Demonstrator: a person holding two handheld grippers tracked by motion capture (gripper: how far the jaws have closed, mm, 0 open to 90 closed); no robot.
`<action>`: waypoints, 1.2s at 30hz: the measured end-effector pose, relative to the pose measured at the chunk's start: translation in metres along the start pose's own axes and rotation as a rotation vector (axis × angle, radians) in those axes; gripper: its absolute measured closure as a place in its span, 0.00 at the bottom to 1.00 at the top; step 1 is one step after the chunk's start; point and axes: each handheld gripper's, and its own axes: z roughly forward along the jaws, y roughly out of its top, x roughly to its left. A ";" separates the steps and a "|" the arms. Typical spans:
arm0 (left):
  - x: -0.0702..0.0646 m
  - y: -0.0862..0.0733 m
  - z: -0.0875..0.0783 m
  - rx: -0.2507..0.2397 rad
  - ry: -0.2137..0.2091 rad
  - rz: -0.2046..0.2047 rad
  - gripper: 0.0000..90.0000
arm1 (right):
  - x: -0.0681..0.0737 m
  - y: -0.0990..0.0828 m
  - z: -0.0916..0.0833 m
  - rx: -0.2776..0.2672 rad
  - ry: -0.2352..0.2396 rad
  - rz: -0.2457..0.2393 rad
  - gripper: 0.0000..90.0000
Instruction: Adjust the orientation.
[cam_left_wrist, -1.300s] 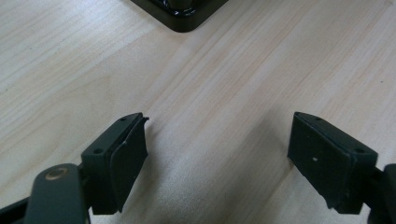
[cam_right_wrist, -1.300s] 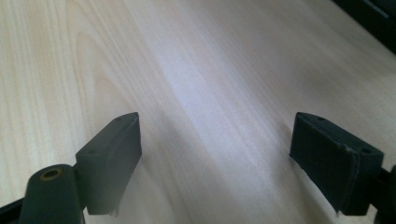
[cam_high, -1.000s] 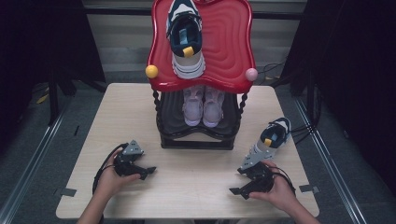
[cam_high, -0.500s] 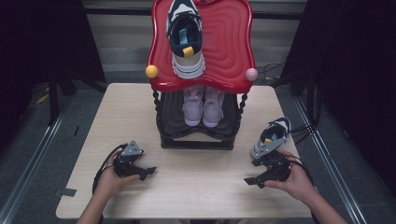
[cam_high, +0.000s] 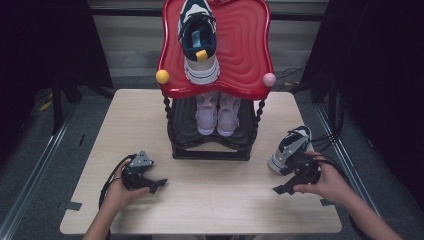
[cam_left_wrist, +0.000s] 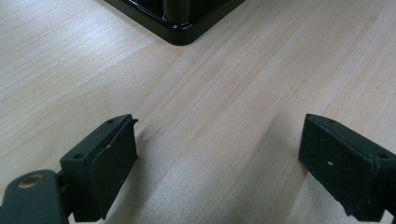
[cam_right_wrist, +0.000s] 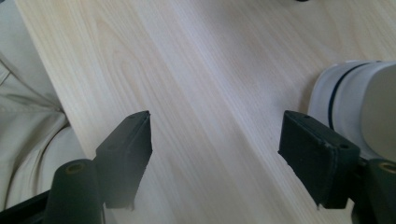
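A navy and white sneaker (cam_high: 199, 42) lies on the red top (cam_high: 245, 50) of a black shoe rack. A lilac pair (cam_high: 217, 112) stands on its lower shelf. A matching navy and white sneaker (cam_high: 290, 147) rests on the table at the right, and its white heel (cam_right_wrist: 355, 98) is beside my right jaw. My right gripper (cam_high: 286, 184) (cam_right_wrist: 217, 149) hovers just in front of that sneaker; its jaws have just been closing a little, stand open, and have only bare wood between them. My left gripper (cam_high: 156, 185) (cam_left_wrist: 217, 158) rests open at the front left, empty.
The rack's black base (cam_left_wrist: 182, 23) is just ahead of the left gripper. A yellow knob (cam_high: 162, 76) and a pink knob (cam_high: 269, 79) stick out from the red top. The wooden table (cam_high: 215, 200) ends near the person's beige trousers (cam_right_wrist: 23, 121). Cables trail off the right edge.
The right hand has moved right and upward, from the front edge to beside the table sneaker's heel. The left gripper and the shoes have stayed put.
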 end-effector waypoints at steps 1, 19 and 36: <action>0.000 0.000 0.000 0.000 0.001 0.002 0.12 | 0.000 0.002 -0.004 0.013 -0.007 0.000 0.28; 0.000 0.000 0.000 -0.001 -0.003 -0.004 0.11 | -0.025 0.029 -0.041 0.161 -0.086 -0.004 0.34; 0.000 0.000 0.000 -0.001 -0.003 -0.004 0.11 | -0.055 0.034 -0.034 0.110 -0.138 0.079 0.39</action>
